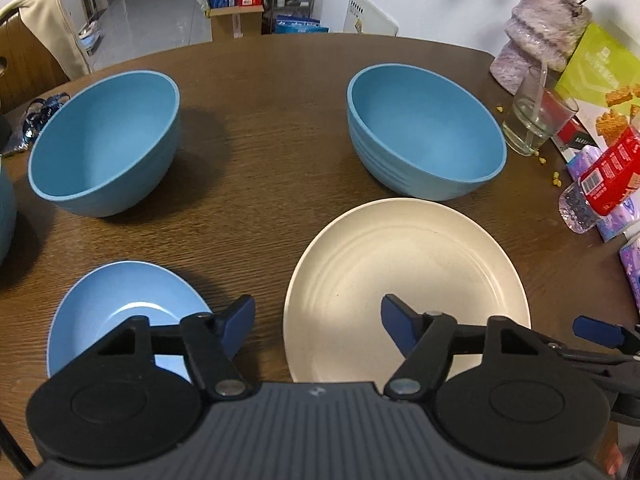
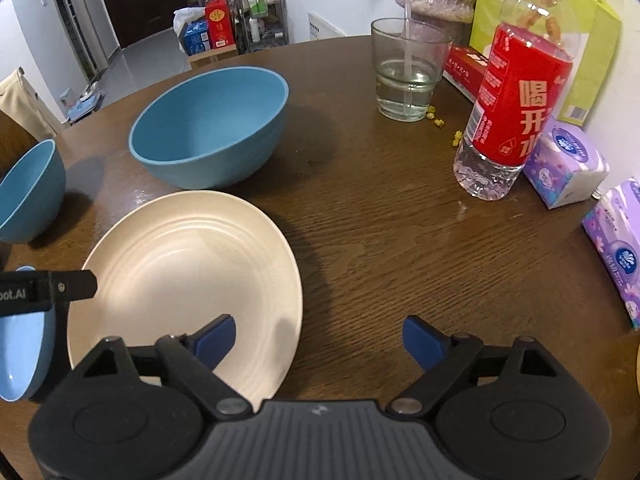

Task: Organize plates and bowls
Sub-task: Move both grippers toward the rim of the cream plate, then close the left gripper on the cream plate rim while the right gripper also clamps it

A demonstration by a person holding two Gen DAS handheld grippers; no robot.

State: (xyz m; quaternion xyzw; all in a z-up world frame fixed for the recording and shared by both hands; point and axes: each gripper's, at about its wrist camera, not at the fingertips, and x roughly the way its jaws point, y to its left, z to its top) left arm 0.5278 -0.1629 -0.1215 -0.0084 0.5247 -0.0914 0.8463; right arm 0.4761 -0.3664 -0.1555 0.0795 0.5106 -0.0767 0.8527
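Observation:
A cream plate lies flat on the brown table. My left gripper hangs open above the plate's left rim, one finger over the plate and the other over bare wood. My right gripper stands open across the plate's right rim in the same way. Neither touches the plate. A small blue plate sits to the left of the cream one. Two blue bowls stand upright behind, one at left and one at right.
A glass with water and a straw, a red-labelled water bottle, purple tissue packs and a green box crowd the table's right side. Another blue vessel shows at the left edge. A chair stands beyond the table.

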